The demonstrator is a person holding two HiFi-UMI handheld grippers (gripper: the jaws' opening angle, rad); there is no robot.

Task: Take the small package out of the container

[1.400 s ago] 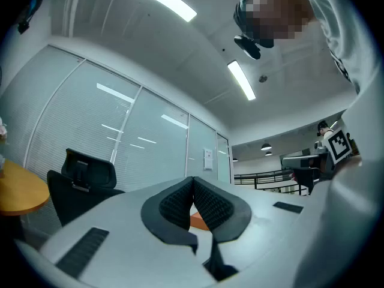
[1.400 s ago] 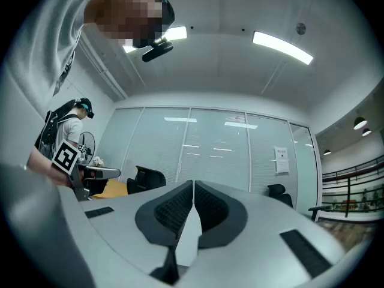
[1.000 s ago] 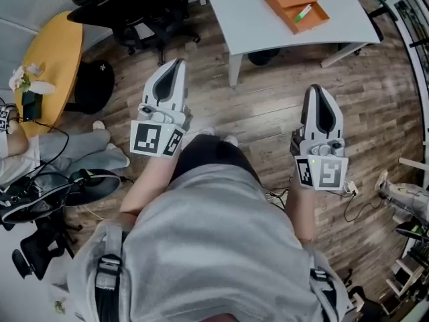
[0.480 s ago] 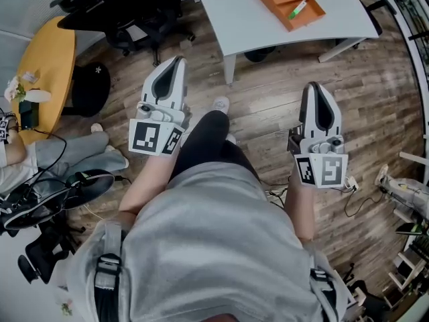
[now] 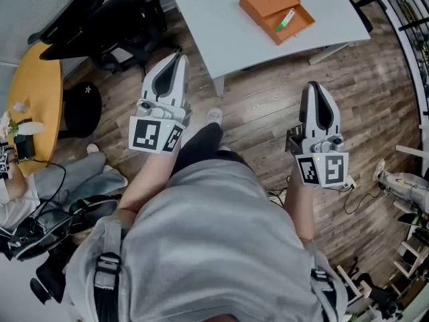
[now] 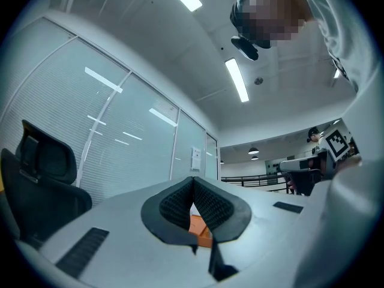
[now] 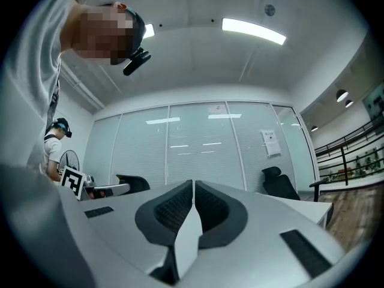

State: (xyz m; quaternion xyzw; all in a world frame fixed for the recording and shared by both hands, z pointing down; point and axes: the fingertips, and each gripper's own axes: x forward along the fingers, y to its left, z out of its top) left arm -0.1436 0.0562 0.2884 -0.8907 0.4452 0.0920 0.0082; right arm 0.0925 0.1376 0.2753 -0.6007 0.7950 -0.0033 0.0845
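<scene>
An orange open container (image 5: 277, 12) lies on the white table (image 5: 208, 19) far ahead of me. In its tray lies a small green-and-white package (image 5: 286, 19). My left gripper (image 5: 178, 59) is held over the wood floor just short of the table's near edge, jaws shut and empty. My right gripper (image 5: 314, 87) hangs over the floor to the right, also shut with nothing in it. In the left gripper view the closed jaws (image 6: 192, 180) point at the table, and a bit of the orange container (image 6: 198, 225) shows below the pads. The right gripper view shows closed jaws (image 7: 193, 183) aimed at a glass wall.
Black office chairs (image 5: 100, 19) stand left of the table. A yellow round table (image 5: 30, 92) and a black stool (image 5: 82, 109) are at far left, with a seated person's legs (image 5: 74, 170) and cables on the floor. Equipment stands at the right edge (image 5: 405, 193).
The table and the orange container have slid left and nearer in the head view as I step forward. Both grippers keep their pose, shut.
</scene>
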